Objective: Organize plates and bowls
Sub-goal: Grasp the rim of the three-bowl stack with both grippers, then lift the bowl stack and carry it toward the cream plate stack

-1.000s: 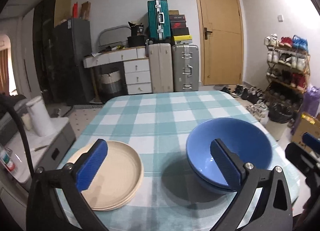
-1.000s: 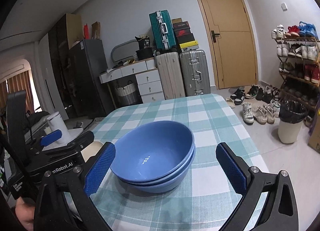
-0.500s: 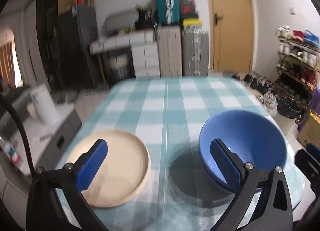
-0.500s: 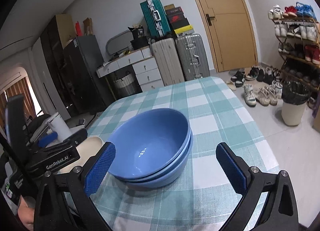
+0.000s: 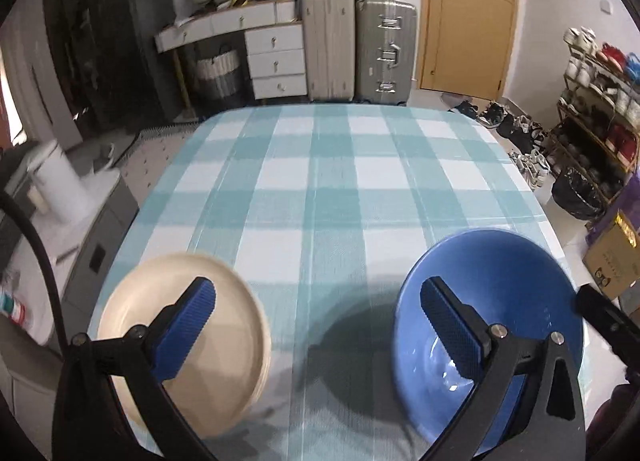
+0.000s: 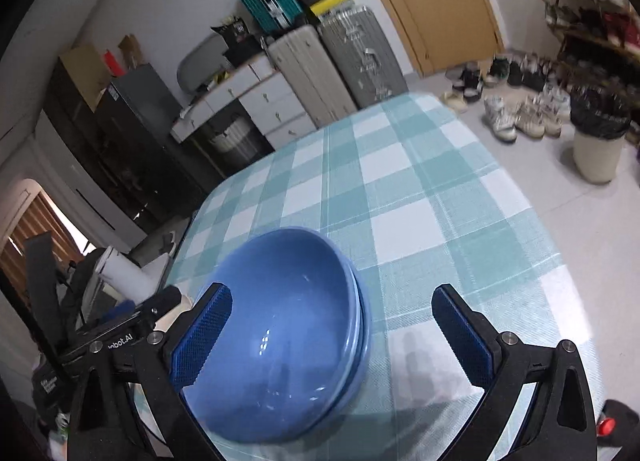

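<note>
In the left wrist view, the left tool (image 5: 318,321) is held spread wide above the near edge of the checked surface (image 5: 332,185), with nothing gripped between its blue pads. A stack of beige plates (image 5: 224,345) is seen under the left pad, lying on the surface at the near left. The blue bowls (image 5: 500,281) are seen under the right pad, at the near right, well apart from the plates.

In the right wrist view, the right tool (image 6: 330,325) is likewise held released, its pads apart and gripping nothing. The nested blue bowls (image 6: 296,325) are seen on the surface (image 6: 400,181), partly covered by the left pad, while the right pad is over bare cloth. The left tool (image 6: 120,337) is seen at the lower left.
</note>
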`<state>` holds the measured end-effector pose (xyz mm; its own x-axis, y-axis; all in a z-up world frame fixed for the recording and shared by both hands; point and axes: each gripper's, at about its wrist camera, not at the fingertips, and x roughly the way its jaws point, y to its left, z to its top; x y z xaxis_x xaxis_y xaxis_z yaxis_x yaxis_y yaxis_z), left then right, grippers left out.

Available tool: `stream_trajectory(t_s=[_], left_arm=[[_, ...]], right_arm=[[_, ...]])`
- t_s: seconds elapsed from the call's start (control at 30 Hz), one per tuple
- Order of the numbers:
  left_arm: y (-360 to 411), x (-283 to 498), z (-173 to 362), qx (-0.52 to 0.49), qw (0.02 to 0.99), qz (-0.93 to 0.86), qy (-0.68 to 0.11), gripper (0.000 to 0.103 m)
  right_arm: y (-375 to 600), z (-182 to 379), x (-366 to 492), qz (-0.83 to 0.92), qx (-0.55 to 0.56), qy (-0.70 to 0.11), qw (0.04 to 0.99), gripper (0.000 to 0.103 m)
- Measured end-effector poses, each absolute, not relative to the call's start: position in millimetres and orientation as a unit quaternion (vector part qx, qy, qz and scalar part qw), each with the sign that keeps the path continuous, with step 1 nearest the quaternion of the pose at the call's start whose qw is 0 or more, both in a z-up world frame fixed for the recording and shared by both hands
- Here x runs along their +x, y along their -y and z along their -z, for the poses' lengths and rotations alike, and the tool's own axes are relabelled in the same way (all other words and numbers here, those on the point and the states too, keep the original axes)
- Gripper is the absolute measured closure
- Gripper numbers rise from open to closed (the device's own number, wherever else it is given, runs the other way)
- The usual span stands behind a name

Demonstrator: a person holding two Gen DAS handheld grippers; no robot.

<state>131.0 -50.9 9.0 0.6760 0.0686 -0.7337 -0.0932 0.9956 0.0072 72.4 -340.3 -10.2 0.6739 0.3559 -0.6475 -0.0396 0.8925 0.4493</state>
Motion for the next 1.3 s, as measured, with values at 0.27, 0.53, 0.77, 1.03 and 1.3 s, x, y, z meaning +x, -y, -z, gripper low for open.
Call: stream_trajectory(t_s=[0.27, 0.53, 0.77, 1.03, 1.3], left_arm=[[55.3, 156.7, 16.8, -0.020, 0.883, -0.015, -0.469, 0.000], [56.0, 162.5, 36.4, -0.042, 0.852, -0.003, -0.523, 0.002], [62.3, 170.2, 47.8, -0.093, 0.830, 0.044, -0.548, 0.010], [65.8, 176.7, 75.1, -0.120, 0.784, 0.087, -0.603, 0.058], [63.0, 174.1, 73.6, -0.152, 0.784, 0.105, -0.593, 0.077]], right_arm=[[347.2, 43.7, 110.5, -0.123, 0.235, -0.486, 0.833, 0.019], [347.2, 81.3, 118.3, -0.125, 0.276, -0.552, 0.777, 0.038], [343.1, 84.8, 121.8, -0.125, 0.284, -0.559, 0.769, 0.066], [332.9, 83.5, 124.7, -0.116, 0.256, -0.575, 0.768, 0.074], [330.4, 88.8, 125.4, -0.106, 0.259, -0.581, 0.765, 0.078]])
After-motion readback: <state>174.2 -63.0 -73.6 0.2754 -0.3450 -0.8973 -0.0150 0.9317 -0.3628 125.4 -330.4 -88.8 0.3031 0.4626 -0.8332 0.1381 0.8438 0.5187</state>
